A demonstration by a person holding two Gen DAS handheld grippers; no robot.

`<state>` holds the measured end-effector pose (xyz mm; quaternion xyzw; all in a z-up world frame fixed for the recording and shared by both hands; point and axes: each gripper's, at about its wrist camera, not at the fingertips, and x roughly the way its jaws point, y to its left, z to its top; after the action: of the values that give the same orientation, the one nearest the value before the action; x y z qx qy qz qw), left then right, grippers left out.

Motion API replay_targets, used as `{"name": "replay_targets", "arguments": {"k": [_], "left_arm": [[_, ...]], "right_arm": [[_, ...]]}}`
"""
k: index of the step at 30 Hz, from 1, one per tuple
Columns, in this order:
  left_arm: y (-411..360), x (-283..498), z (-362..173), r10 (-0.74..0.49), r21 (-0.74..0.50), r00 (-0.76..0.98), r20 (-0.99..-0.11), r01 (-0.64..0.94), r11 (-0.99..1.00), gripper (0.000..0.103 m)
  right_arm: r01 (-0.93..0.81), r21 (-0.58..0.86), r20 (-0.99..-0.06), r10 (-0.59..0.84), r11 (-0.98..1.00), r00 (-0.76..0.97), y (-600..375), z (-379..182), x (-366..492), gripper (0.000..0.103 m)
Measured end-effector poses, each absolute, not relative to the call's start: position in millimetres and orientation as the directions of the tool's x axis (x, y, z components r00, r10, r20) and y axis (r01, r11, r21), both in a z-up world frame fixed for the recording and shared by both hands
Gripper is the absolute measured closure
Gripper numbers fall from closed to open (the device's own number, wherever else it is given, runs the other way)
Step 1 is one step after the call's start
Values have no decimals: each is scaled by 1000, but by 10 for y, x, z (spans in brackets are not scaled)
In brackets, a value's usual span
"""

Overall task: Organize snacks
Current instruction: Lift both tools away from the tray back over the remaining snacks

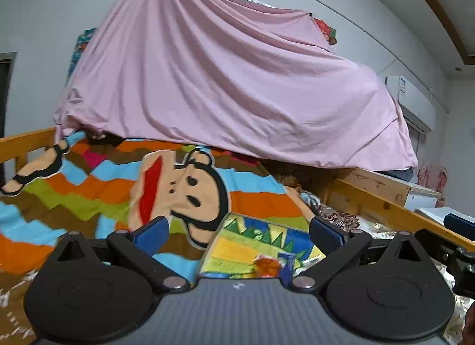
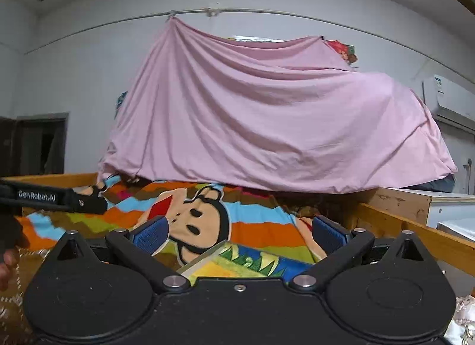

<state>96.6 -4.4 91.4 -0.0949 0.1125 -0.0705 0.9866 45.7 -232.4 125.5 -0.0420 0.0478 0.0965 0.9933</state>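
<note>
A flat colourful pack, printed in yellow, green and blue, lies on the striped cartoon blanket on the bed. My left gripper hovers just above and in front of it, open wide, nothing between its blue pads. In the right wrist view the same pack lies low between the fingers of my right gripper, which is also open and holds nothing. The left gripper's black body crosses that view's left edge. Part of the right gripper shows at the left wrist view's right edge.
A big pink sheet hangs from a rail and drapes down to the bed's far side. Wooden bed rails run along the right and the far left. Beyond the right rail stand a white cabinet and an air conditioner. A dark doorway is at left.
</note>
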Motion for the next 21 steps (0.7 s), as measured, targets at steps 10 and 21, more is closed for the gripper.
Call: {"name": "replay_targets", "arguments": {"k": [10, 21], "left_arm": [[153, 545, 640, -149, -163, 958, -246, 111, 980, 0], [190, 490, 210, -170, -143, 916, -365, 125, 982, 0]], "right_arm": [[-253, -70, -169, 238, 965, 956, -2115, 1011, 189, 1], [-331, -77, -334, 288, 941, 898, -1927, 578, 160, 1]]}}
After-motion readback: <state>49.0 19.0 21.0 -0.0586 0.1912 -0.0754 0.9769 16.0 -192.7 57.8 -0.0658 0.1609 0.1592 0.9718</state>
